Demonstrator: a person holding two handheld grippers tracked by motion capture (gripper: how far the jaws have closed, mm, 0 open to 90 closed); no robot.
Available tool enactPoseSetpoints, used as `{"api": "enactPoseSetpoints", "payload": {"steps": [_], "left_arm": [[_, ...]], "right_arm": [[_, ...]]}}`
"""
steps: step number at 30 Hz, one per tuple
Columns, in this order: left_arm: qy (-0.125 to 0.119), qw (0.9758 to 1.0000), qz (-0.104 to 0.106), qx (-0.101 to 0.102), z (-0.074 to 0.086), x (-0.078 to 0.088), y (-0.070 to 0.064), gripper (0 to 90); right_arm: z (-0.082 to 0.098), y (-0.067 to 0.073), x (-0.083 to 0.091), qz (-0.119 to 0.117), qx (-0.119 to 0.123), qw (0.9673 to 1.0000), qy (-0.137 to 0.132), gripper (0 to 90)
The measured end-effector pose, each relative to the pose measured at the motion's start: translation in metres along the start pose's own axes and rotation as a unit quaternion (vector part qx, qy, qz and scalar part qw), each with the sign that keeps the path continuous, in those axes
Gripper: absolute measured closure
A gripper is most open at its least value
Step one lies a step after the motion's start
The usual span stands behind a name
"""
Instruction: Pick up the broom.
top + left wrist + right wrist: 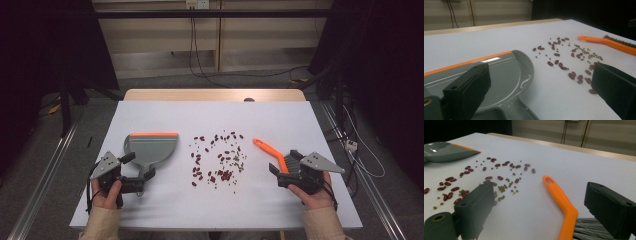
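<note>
High view: the dustpan [151, 148] lies toward the table's [210, 117] left edge, the brush [272, 153] toward the right edge, beans [220, 160] scattered between them. Left tongs [139, 172] stand apart around the dustpan's handle at the near edge; right tongs [282, 172] stand apart around the brush, not pressing it.

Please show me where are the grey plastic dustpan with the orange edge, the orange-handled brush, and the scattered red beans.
Grey plastic dustpan with orange edge [151, 149], high view, on the flat grey pan.
Orange-handled brush with grey bristles [560, 197], right gripper view, on the handle's middle.
Scattered dark red beans [225, 174], high view, on the dense cluster nearest the person.
</note>
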State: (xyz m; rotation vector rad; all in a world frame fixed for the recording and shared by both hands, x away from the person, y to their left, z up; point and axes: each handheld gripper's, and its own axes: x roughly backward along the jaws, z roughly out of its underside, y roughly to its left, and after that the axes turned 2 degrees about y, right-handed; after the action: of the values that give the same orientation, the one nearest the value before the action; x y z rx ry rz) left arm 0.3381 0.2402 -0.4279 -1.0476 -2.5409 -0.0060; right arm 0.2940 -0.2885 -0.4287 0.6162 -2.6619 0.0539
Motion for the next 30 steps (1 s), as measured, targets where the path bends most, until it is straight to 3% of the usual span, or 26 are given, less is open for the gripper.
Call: {"api": "enactPoseSetpoints", "payload": {"steps": [10, 12, 15, 21, 30], "left_arm": [[0.0, 1.0, 0.0, 0.001, 0.0, -0.001, 0.001, 2.5], [0.0, 1.0, 0.0, 0.003, 0.0, -0.001, 0.001, 2.5], [-0.001, 1.0, 0.001, 0.003, 0.0, -0.001, 0.001, 2.5], [0.0, 1.0, 0.002, 0.004, 0.001, -0.001, 0.001, 2.5], [0.002, 1.0, 0.001, 0.006, 0.001, -0.002, 0.002, 2.5]], "right_arm": [[-0.018, -0.019, -0.021, 0.001, 0.0, 0.9989, 0.046, 13.6], [-0.021, -0.022, -0.026, -0.003, 0.004, 0.9984, 0.057, 20.8], [-0.023, -0.025, -0.034, -0.007, 0.01, 0.9967, 0.081, 23.7], [-0.026, -0.031, -0.048, -0.008, 0.034, 0.9914, 0.126, 32.5], [-0.031, -0.046, -0.065, -0.02, 0.037, 0.982, 0.184, 44.9]]}}
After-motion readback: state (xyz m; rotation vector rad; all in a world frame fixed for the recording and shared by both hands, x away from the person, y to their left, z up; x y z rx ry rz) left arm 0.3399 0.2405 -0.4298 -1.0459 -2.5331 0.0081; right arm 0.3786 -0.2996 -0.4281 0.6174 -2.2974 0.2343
